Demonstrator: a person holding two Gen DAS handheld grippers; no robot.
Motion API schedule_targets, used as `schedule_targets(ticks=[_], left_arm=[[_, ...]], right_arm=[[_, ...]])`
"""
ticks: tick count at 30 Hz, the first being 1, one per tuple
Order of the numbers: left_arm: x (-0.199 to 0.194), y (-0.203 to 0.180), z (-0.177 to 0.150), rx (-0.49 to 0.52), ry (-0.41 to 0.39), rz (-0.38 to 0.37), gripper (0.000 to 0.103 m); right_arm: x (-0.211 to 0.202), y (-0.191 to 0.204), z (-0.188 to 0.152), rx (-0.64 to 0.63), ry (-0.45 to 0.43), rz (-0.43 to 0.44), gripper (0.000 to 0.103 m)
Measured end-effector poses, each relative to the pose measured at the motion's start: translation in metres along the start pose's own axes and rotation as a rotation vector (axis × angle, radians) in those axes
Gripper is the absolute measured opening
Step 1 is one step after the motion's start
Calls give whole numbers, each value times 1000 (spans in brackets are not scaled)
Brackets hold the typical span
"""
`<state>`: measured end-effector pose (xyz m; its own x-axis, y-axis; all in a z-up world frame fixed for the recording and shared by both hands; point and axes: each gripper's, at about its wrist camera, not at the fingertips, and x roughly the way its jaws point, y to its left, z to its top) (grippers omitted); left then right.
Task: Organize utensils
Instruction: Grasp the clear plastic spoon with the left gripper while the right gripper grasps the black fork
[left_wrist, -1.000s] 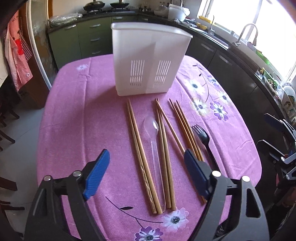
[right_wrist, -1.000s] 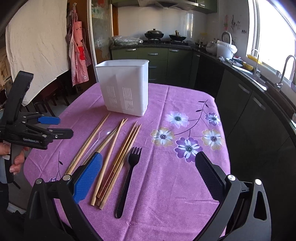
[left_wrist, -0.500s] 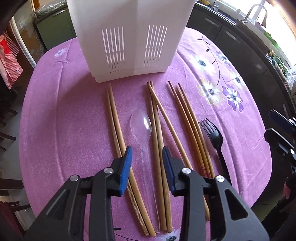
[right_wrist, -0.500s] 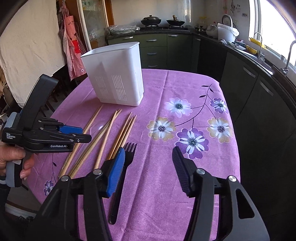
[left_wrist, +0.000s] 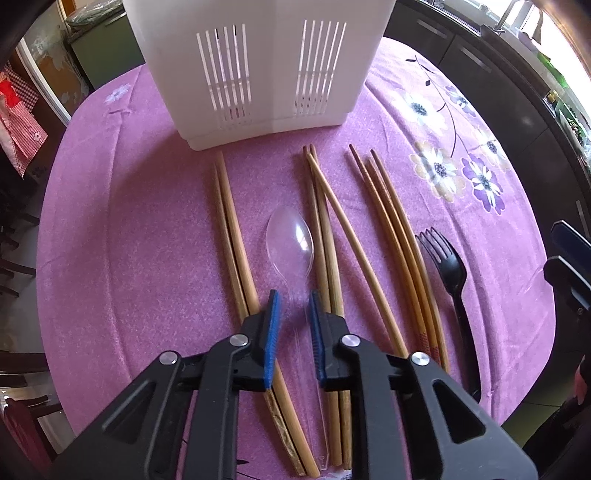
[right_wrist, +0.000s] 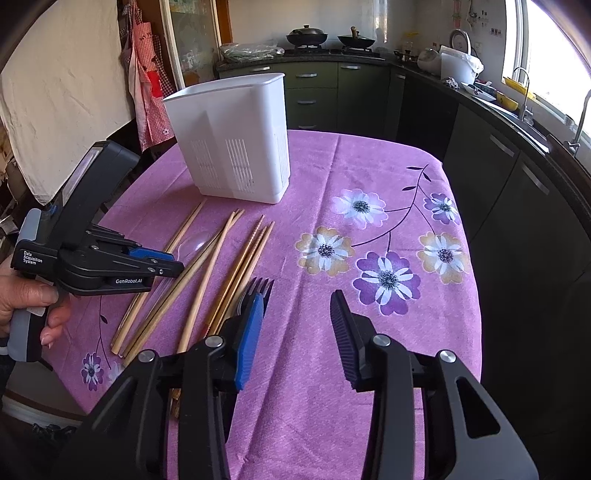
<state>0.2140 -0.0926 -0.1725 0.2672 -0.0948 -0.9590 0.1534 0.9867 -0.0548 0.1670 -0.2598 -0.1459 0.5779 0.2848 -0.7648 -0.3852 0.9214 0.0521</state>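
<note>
A clear plastic spoon (left_wrist: 290, 240) lies on the purple flowered cloth (left_wrist: 147, 258) among several wooden chopsticks (left_wrist: 232, 229). My left gripper (left_wrist: 293, 304) points steeply down over the spoon's thin handle. Its jaws are closing, with the handle in the narrow gap and the blue pads not pressing on it. A black fork (left_wrist: 448, 266) lies at the right end of the row. My right gripper (right_wrist: 297, 299) hovers just right of the fork (right_wrist: 260, 286), its jaws closing over bare cloth. The white slotted utensil holder (left_wrist: 258, 74) stands upright behind the row.
A hand (right_wrist: 26, 299) holds the left gripper (right_wrist: 173, 260) at the table's left front. The holder (right_wrist: 236, 147) stands toward the far left of the cloth (right_wrist: 369, 166). Dark cabinets and a counter with a sink run along the right, with a stove at the back.
My left gripper came down and forward over the spoon's handle, and its jaws narrowed from wide to a slim gap. The right gripper's jaws narrowed too and sank a little beside the fork.
</note>
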Motion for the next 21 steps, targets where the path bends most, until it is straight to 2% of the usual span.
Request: schedule_targets(ticks=[3,8,13,16,21], left_arm=[[0,3,1,-10,-2,-10,14],[3,-7,6,32,-21,29,11],[1,-2,5,15,-34,3,8],[-11,5,1,6,-70,-12,8],[-50,13,-5,2,-175,-43,8]], right_arm=[[3,3,1,-6,3,5,38],[9,9,1,-18,18,12,38],[10,8,-1,-26,36,0,38],[16,8,-1,-27,64,19,38],[32,17,0,-60,153,78,38]])
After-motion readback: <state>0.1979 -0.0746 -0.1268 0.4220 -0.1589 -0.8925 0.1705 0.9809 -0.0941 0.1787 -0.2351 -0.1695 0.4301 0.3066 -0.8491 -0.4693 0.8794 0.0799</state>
